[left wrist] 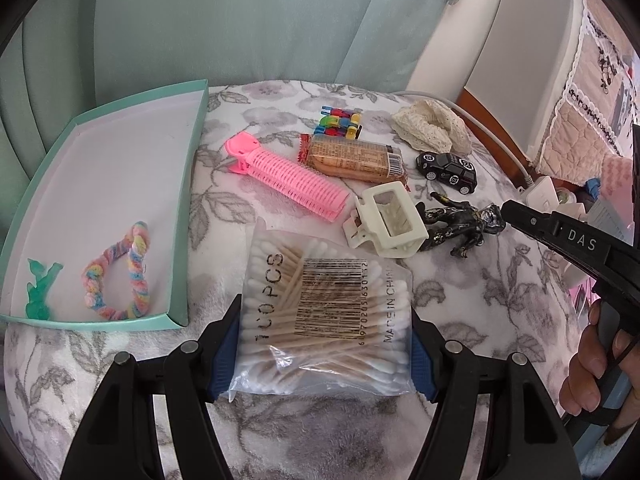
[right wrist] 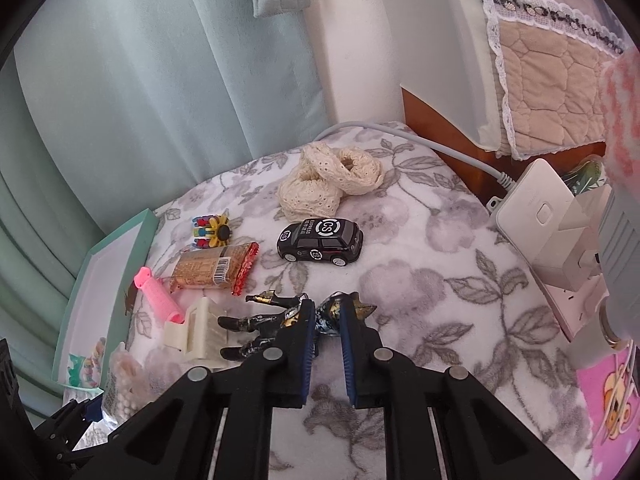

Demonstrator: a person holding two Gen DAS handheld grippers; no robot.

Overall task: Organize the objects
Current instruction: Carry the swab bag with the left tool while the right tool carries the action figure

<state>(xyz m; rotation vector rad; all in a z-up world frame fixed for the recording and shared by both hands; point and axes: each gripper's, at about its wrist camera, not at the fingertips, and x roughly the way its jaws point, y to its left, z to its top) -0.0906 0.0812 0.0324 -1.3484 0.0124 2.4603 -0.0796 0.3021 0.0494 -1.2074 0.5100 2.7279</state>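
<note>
My left gripper [left wrist: 322, 354] is shut on a clear bag of cotton swabs [left wrist: 324, 304], which rests on the floral blanket. To its left lies a teal tray [left wrist: 188, 208] holding a rainbow braided hair tie [left wrist: 120, 276] and a small green piece [left wrist: 38, 292]. A black and gold toy figure [right wrist: 256, 324] lies on the blanket. My right gripper [right wrist: 328, 316] has its fingers on both sides of the figure's head and is shut on it. In the left wrist view the right gripper [left wrist: 506, 210] reaches in from the right, held by a hand [left wrist: 592, 372].
On the blanket lie a pink hair roller [left wrist: 288, 176], a snack bar [left wrist: 356, 160], a colourful clip toy [left wrist: 338, 122], a cream claw clip [left wrist: 388, 220], a black toy car [right wrist: 320, 244] and a lace scrunchie [right wrist: 328, 184]. A white power strip [right wrist: 540, 216] sits at the right edge.
</note>
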